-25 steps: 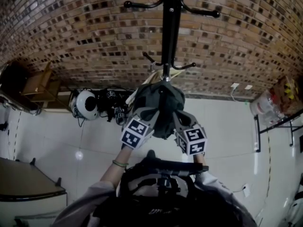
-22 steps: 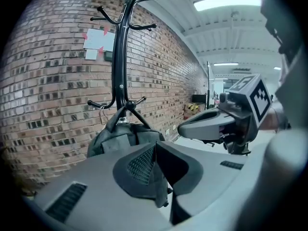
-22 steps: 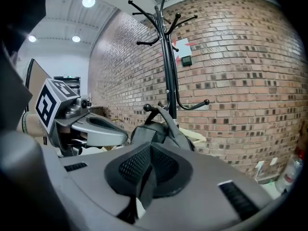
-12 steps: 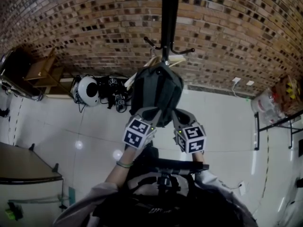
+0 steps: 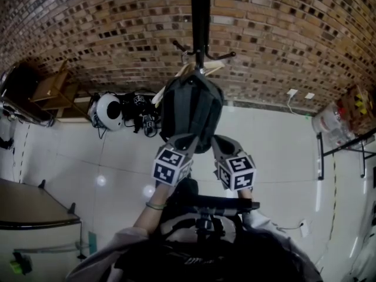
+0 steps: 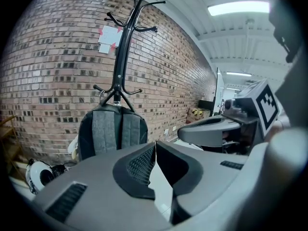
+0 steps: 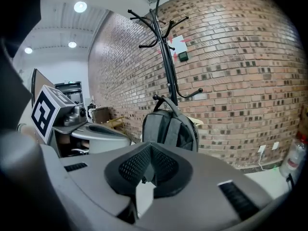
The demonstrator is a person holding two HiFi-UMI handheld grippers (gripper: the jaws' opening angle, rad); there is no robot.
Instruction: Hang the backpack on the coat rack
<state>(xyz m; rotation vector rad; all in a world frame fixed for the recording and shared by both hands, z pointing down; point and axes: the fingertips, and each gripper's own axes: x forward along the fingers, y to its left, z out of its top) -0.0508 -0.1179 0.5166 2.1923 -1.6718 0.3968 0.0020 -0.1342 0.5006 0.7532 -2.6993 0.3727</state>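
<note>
A dark grey backpack [image 5: 191, 110] hangs by its top loop from a low hook of the black coat rack [image 5: 200, 22], in front of the brick wall. It also shows in the left gripper view as the backpack [image 6: 113, 131] under the coat rack [image 6: 122, 42], and in the right gripper view as the backpack [image 7: 168, 126] on the coat rack [image 7: 166, 57]. My left gripper [image 5: 187, 140] and right gripper [image 5: 218, 141] sit side by side just below the bag, apart from it. The left gripper [image 6: 155, 143] is shut and holds nothing. The right gripper [image 7: 150, 146] is also shut and holds nothing.
A white helmet [image 5: 108, 128] and dark gear lie on the floor left of the rack. Wooden pieces [image 5: 50, 98] lean at the far left. A pale counter [image 5: 29, 222] is at lower left. A metal shelf with a bottle [image 5: 338, 128] stands at right.
Both grippers have drawn back and a little down from the backpack, toward the person. The backpack stays hanging on the rack.
</note>
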